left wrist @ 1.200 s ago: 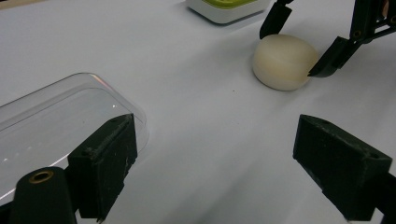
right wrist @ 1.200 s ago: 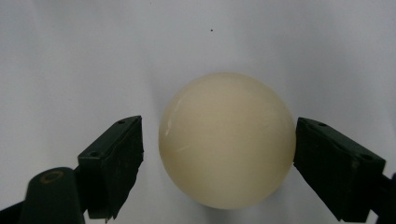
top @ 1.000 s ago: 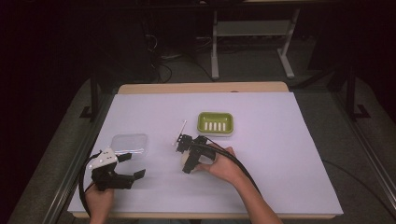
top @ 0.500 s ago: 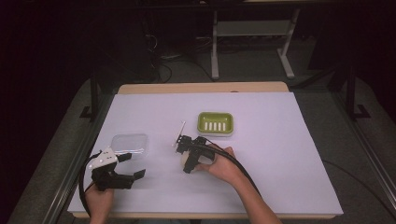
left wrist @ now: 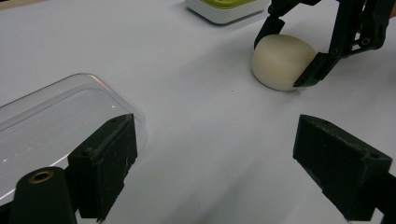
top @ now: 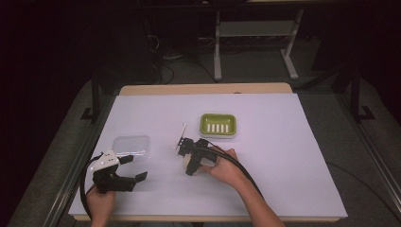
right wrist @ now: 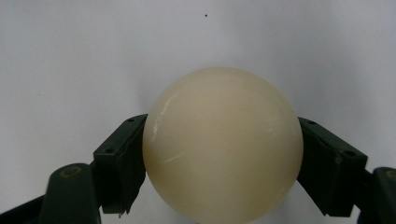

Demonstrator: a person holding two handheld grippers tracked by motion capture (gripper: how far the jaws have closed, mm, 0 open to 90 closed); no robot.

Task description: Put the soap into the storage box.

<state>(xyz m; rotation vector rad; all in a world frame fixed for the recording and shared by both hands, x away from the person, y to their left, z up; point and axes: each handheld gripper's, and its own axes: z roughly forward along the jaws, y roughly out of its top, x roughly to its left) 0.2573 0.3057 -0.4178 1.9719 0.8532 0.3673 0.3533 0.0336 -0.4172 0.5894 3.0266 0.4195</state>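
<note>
A cream, egg-shaped soap bar rests on the white table, and my right gripper is shut on it with one jaw pressed against each side. In the high view the soap lies at mid-table under the right gripper. My left gripper stands open near the front left with nothing between its jaws. In the left gripper view, the left gripper points at the soap, which lies some way ahead of it.
A clear plastic lid lies flat just beyond the left gripper, close to its left jaw. A green and white soap dish sits behind the soap. White table stretches bare to the right.
</note>
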